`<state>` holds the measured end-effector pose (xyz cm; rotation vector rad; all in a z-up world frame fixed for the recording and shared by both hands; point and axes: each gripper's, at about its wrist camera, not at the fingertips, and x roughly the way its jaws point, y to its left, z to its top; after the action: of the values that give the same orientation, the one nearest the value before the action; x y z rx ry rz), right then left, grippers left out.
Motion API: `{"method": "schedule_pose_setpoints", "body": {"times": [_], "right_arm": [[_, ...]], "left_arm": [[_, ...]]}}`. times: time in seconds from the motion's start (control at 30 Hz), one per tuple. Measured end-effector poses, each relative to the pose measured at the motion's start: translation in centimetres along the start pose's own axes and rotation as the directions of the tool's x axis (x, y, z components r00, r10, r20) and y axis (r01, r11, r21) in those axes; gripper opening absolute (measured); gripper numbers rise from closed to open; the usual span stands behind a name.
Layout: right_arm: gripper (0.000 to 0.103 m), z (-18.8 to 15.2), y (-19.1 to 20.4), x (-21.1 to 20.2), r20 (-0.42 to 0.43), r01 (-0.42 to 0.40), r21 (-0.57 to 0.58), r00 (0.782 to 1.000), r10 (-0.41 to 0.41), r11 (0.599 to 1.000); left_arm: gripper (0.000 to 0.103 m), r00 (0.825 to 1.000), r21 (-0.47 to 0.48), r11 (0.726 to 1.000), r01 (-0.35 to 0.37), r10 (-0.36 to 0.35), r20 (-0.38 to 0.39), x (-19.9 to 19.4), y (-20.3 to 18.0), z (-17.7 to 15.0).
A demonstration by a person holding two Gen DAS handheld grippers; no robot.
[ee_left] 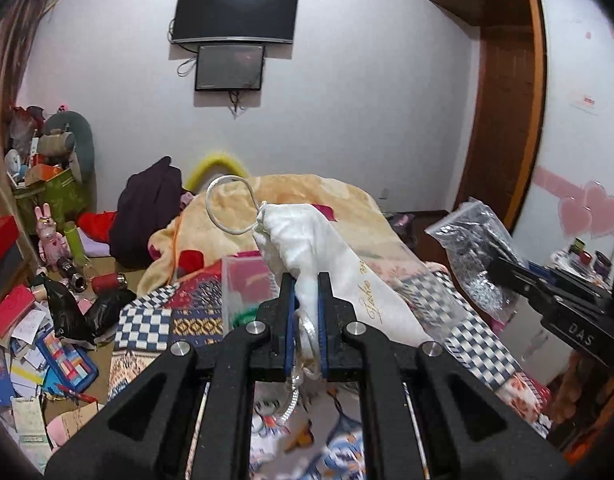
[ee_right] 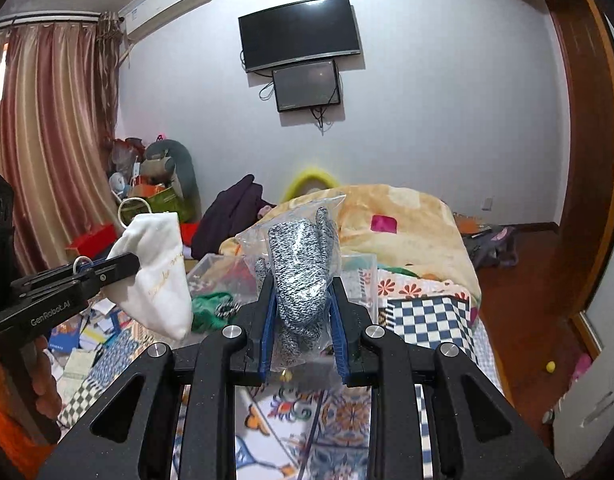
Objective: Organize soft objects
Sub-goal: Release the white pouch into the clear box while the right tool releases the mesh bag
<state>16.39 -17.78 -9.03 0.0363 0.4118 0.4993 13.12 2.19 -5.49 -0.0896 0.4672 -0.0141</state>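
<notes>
The left gripper point(ee_left: 307, 280) pinches the white pouch point(ee_left: 307, 240); the right gripper point(ee_right: 303, 300) squeezes the bagged gloves point(ee_right: 303, 264). Both should lower gently into the clear box point(ee_right: 363, 272), mid-frame.

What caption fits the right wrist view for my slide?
Right gripper holds a bagged speckled glove above the bed while the left gripper holds a white drawstring pouch.

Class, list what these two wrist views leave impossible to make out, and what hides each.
- White drawstring pouch: contents hidden by its cloth, both views.
- Gold script on it: too small, creased.
- Clear box: contents blocked by bagged knit gloves, right wrist view.
</notes>
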Motion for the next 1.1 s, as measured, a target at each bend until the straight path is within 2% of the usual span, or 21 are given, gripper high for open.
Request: {"method": "schedule_pose_setpoints", "body": {"times": [0.2,0.6,0.77,0.87,0.93,1.0,1.1], "right_arm": [[0.022,-0.2,0.1,1.6,-0.021,0.004,0.008,1.000,-0.004,1.000],[0.023,-2.1,1.0,6.2,-0.163,-0.020,0.006,0.986,0.020,1.000],[0.025,-2.6,1.2,7.1,-0.187,-0.001,-0.009,0.982,-0.001,1.000],[0.034,-2.7,1.0,7.3,-0.208,0.008,-0.010,0.978,-0.010,1.000],[0.050,-2.7,0.9,7.3,-0.215,0.023,-0.012,0.976,-0.025,1.000],[0.053,-2.6,0.6,6.8,-0.205,0.032,-0.011,0.978,-0.033,0.999],[0.055,-2.2,0.2,6.0,-0.198,0.031,-0.002,0.980,-0.031,1.000]], "left_arm": [[0.009,1.000,-0.022,1.000,-0.023,0.022,-0.017,2.9,0.6,0.2],[0.009,0.988,0.013,0.998,-0.058,0.059,-0.141,8.3,-0.4,-2.5],[0.011,0.980,0.036,0.997,-0.062,0.068,-0.187,9.2,-0.3,-3.5],[0.021,0.978,0.024,0.998,-0.053,0.057,-0.199,9.2,0.0,-3.6],[0.039,0.977,0.011,0.999,-0.040,0.041,-0.208,9.0,0.2,-3.7],[0.047,0.979,0.003,0.999,-0.033,0.033,-0.200,8.4,0.3,-3.8],[0.048,0.982,0.006,1.000,-0.028,0.028,-0.186,7.4,0.3,-3.5]]}}
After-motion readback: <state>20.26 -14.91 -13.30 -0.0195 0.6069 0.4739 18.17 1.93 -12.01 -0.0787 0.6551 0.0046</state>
